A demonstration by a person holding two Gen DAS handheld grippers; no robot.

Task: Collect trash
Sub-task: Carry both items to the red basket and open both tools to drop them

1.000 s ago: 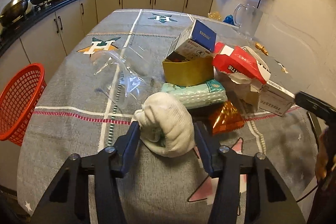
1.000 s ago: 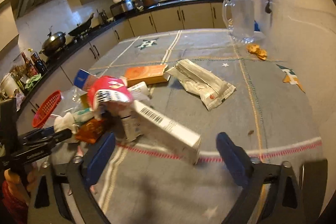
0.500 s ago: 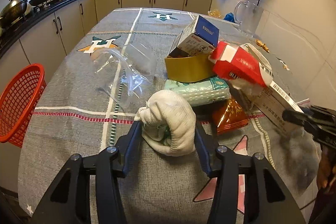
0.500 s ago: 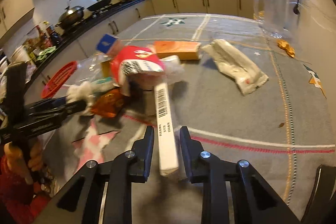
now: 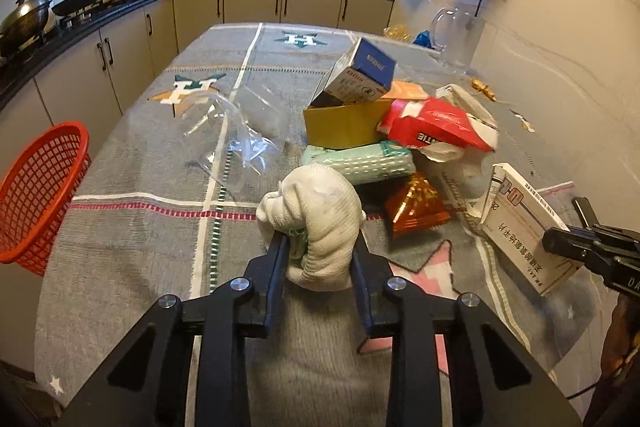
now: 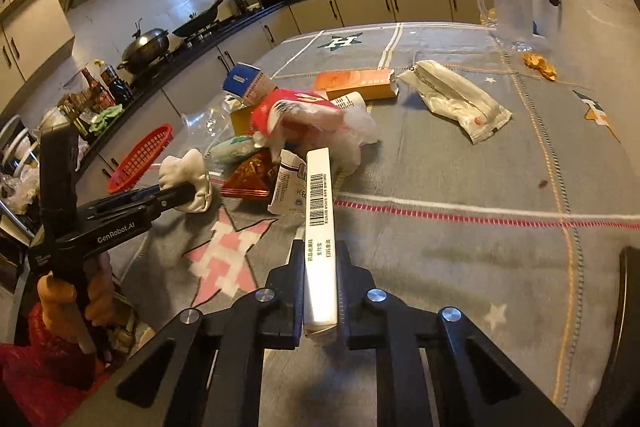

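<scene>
Both tongs loaded. Left tongs [image 5: 320,259] narrowed onto a balled white cloth [image 5: 320,215], pinched from both sides at the near edge of the trash heap; whether the cloth is off the desk [image 5: 132,239] or resting on it I cannot tell. Right tongs [image 6: 319,291] clamped on the narrow faces of a long white carton [image 6: 320,223], barcode side up, its far end pointing into the heap and apparently raised clear of the cloth-covered surface.

Rest of the trash sits mid-desk in one cluster: blue-and-white box [image 5: 360,75] tipped against a yellow box [image 5: 344,123], red wrapper [image 5: 436,127], green tissue pack [image 5: 360,163], orange foil packet [image 5: 416,207]. Clear plastic bag [image 5: 236,131] lies left of the heap. Further right and far: orange carton [image 6: 356,83] and a silver-white pouch [image 6: 456,99], apart from the cluster.

Red mesh basket [image 5: 36,195] hangs past the desk's left edge, the likely bin.

Step in hand, as I judge it: pick completed on both sides, transfer pending. Next move calls for lifting clear of the heap without dragging neighbours, then carrying left to the basket. The cloth is nearer it; the carton must cross over the pile, so keep it high and the grip firm, since a long box held at one end can swing.
</scene>
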